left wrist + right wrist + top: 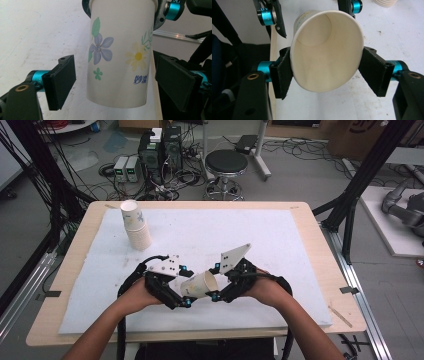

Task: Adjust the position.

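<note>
Paper cup [325, 50] squeezed by right gripper [327, 72] fingers; left gripper [117, 85] fingers released, flanking its base.

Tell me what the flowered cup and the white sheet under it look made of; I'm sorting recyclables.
The flowered cup looks like thin matte paper: printed flowers outside, a plain cream inside, and its rim squeezed oval between the right gripper jaws. The white sheet looks like soft matte foam or felt, faintly scuffed; which one is hard to tell. It lies on a pale wood-look table.
</note>
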Demonstrator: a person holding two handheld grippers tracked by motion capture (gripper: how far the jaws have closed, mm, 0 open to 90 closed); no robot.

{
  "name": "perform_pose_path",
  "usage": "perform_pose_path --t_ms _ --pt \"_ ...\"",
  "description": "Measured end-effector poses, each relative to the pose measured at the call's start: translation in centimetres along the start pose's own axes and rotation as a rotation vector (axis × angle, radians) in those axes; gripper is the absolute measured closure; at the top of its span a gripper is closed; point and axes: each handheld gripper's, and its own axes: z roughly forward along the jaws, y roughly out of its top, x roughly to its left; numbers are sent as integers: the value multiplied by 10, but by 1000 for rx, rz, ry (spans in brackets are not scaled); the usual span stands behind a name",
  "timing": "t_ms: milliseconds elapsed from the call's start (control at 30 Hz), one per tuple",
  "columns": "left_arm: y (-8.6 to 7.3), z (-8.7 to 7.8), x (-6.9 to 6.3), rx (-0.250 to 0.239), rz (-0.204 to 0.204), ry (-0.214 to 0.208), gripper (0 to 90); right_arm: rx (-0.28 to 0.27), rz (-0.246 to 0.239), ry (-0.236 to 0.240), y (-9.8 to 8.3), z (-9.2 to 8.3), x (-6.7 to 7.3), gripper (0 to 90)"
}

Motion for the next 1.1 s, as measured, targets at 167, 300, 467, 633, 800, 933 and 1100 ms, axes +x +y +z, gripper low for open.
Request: perform_pose_path --t_ms 167,300,467,633,800,933,1100 --pt "2 4 0 23 8 0 176 55 -24 -2 8 3 0 312" --pt "2 7 0 52 14 0 184 106 -50 -3 14 7 0 313" --pt "2 11 1 76 20 -8 201 153 -65 6 18 12 1 312" --pt "2 15 1 100 24 -27 230 175 -79 9 21 15 2 312" --pt "2 19 2 112 33 -41 265 187 -88 16 22 17 3 310" --pt "2 21 2 109 35 -54 316 199 -101 22 22 19 4 310" --pt "1 24 0 111 36 -58 337 210 -103 31 21 21 3 303"
